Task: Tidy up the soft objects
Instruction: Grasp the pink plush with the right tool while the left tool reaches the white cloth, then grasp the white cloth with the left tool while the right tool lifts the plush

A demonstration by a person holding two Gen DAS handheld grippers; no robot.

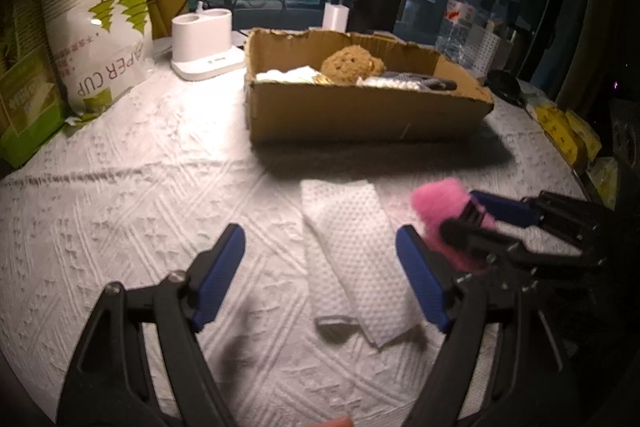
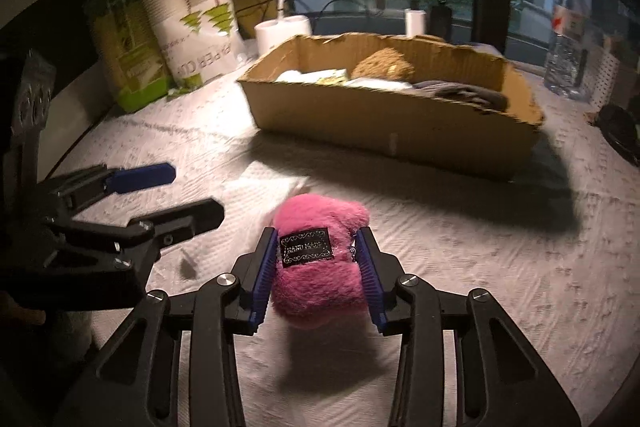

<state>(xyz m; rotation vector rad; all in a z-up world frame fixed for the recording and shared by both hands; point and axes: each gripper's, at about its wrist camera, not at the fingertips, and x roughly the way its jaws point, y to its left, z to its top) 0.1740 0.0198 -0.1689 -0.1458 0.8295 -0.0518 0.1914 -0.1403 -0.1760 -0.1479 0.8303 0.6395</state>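
My right gripper point(image 2: 318, 259) is shut on a fluffy pink pouch point(image 2: 320, 267) with a black label and holds it just above the table; the pouch also shows in the left wrist view point(image 1: 440, 211). My left gripper point(image 1: 320, 267) is open and empty above a folded white paper towel point(image 1: 356, 259) lying flat on the cloth. It shows from the side in the right wrist view point(image 2: 176, 191). A torn cardboard box point(image 1: 360, 107) point(image 2: 392, 123) stands beyond, holding a brown plush point(image 1: 352, 65) point(image 2: 384, 65), white cloths and a dark cloth point(image 2: 460, 93).
A paper cup pack point(image 1: 96, 39) point(image 2: 192, 23) and a green box point(image 1: 24, 107) stand at the left. A white lamp base point(image 1: 204, 43) sits behind the box, a water bottle point(image 2: 566, 43) at the right. Yellow packets point(image 1: 560, 131) lie along the right edge.
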